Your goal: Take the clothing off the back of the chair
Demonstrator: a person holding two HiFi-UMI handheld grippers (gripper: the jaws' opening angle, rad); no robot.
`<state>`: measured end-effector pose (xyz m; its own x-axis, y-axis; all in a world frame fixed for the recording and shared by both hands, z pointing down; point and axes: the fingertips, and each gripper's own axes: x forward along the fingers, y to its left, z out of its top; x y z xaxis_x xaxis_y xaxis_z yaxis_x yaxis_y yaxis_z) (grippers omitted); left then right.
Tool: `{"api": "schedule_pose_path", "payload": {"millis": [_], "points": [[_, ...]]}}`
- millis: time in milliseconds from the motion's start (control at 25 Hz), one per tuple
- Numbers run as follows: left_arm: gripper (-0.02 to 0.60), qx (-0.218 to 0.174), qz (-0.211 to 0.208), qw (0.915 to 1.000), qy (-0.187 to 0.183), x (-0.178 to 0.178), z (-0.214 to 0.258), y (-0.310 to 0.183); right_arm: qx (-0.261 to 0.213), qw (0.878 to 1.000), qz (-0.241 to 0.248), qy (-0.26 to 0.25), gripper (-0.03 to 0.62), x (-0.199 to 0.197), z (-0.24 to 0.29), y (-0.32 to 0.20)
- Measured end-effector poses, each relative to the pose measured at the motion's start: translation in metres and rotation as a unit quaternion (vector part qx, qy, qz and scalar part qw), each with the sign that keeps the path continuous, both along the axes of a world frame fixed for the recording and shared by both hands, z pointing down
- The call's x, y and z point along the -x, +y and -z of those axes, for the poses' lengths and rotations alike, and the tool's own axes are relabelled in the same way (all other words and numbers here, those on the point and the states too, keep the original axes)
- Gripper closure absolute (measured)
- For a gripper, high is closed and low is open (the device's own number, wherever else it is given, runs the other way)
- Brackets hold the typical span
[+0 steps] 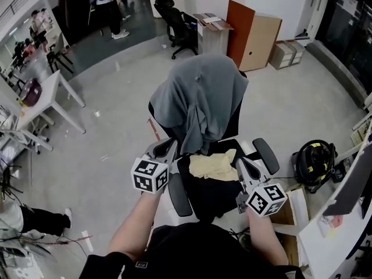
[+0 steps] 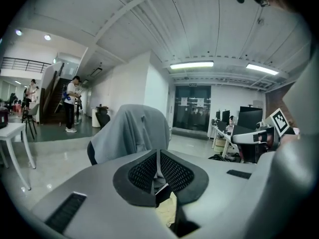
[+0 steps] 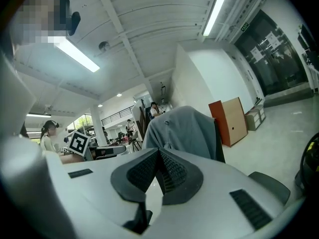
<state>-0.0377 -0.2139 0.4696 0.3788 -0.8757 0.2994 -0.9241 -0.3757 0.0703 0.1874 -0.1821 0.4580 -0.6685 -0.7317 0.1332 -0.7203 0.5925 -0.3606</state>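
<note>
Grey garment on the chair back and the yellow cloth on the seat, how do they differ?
The grey garment is draped over the backrest and hangs down; the yellow cloth lies crumpled on the seat. The garment is much larger, covering most of the backrest; the cloth covers little of the seat. Both are loose fabric.

Grey clothing [image 1: 200, 95] over chair [image 1: 209, 195], yellow cloth [image 1: 213, 166]

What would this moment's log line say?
left gripper: shut, empty | right gripper: shut, empty | grey garment: draped over chair back, not yet grasped
</note>
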Motion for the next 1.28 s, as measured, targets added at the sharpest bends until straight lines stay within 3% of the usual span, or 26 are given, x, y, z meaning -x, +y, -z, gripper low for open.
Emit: {"api": "schedule_pose_path", "payload": {"millis": [320, 720, 1080, 1280], "points": [[0.456, 0.007, 0.053, 0.9983, -0.024, 0.020, -0.003, -0.047, 0.002, 1.000, 0.029, 0.005, 0.579, 0.003, -0.004, -0.043], [0.359, 0.029, 0.050, 0.9978, -0.034, 0.056, -0.015, -0.115, 0.009, 0.999, 0.029, 0.013, 0.579, 0.044, -0.005, -0.093], [0.348, 0.039, -0.007, 0.9981, -0.047, 0.071, -0.024, -0.188, 0.024, 1.000, -0.007, 0.015, 0.579, 0.077, -0.018, -0.141], [0.333, 0.042, -0.071, 0.9942, -0.068, 0.048, -0.022, -0.244, 0.040, 0.998, -0.046, 0.013, 0.579, 0.078, -0.022, -0.158]]}}
